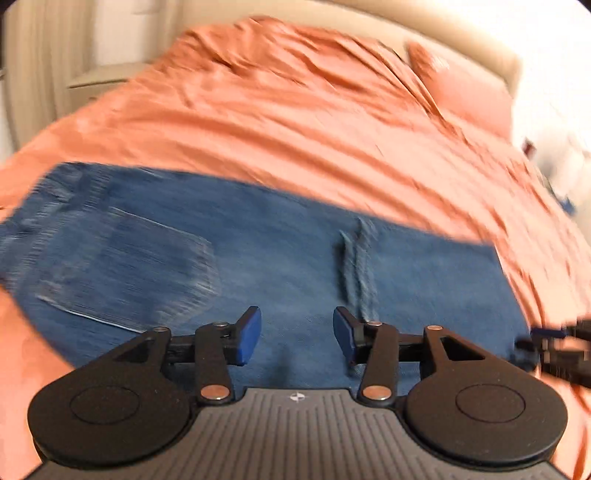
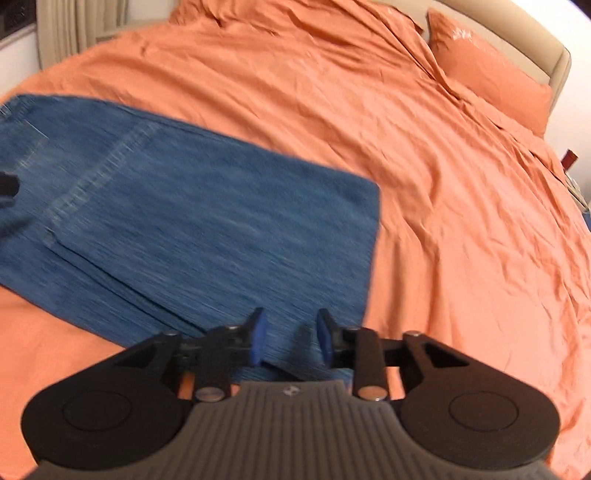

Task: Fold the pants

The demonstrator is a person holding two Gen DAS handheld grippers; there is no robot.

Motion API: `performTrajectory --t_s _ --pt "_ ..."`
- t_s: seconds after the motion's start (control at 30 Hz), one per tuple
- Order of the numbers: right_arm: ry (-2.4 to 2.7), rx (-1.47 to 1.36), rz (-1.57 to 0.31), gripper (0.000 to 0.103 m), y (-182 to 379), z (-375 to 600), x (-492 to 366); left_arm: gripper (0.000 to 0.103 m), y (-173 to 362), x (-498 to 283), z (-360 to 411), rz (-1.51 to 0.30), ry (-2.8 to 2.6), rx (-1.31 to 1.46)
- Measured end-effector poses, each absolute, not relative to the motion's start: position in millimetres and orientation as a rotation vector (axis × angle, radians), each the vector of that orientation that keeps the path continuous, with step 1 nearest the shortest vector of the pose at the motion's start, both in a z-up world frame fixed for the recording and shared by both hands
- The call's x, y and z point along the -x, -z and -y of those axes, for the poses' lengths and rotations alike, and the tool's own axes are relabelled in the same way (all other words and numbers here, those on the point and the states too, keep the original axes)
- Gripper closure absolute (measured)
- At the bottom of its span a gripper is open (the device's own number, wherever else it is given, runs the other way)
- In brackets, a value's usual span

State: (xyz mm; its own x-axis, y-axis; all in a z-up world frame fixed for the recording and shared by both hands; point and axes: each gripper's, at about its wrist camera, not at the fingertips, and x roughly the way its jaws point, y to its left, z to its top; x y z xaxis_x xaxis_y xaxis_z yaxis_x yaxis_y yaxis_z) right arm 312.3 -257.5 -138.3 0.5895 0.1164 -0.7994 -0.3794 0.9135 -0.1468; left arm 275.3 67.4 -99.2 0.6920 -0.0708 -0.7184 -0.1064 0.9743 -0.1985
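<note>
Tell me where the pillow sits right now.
The orange pillow lies at the far right end of the bed, against the beige headboard, in the upper right of both wrist views, well beyond the folded jeans.

Home bedroom, orange-sheeted bed (image 2: 369, 110), matching pillow (image 2: 487, 77), padded headboard (image 2: 554, 55), curtains (image 2: 70, 29)

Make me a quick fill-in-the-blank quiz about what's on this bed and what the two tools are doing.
1. The jeans lie on a bedspread coloured ____.
2. The left tool holds ____ between its pads.
3. The pads of the right tool are coloured ____.
4. The pillow sits by the ____ at the bed's far end.

Missing words: orange; nothing; blue; headboard
</note>
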Motion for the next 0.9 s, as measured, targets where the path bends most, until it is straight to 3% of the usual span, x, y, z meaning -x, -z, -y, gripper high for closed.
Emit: performTrajectory --t_s 0.37,0.43,0.9 --pt "-0.473 0.394 -0.816 0.071 106.9 159.6 -314.4 0.040 83.3 -249.6 -179.4 -0.654 -0.305 0.528" --pt "-0.498 0.417 -0.815 0.072 106.3 141.1 -321.7 0.034 88.0 -244.7 -200.0 -0.632 -0.359 0.587" --pt "-0.552 0.513 -0.911 0.073 133.8 65.4 -378.7 0.033 145.8 -203.7 -305.7 -0.510 -0.633 1.081"
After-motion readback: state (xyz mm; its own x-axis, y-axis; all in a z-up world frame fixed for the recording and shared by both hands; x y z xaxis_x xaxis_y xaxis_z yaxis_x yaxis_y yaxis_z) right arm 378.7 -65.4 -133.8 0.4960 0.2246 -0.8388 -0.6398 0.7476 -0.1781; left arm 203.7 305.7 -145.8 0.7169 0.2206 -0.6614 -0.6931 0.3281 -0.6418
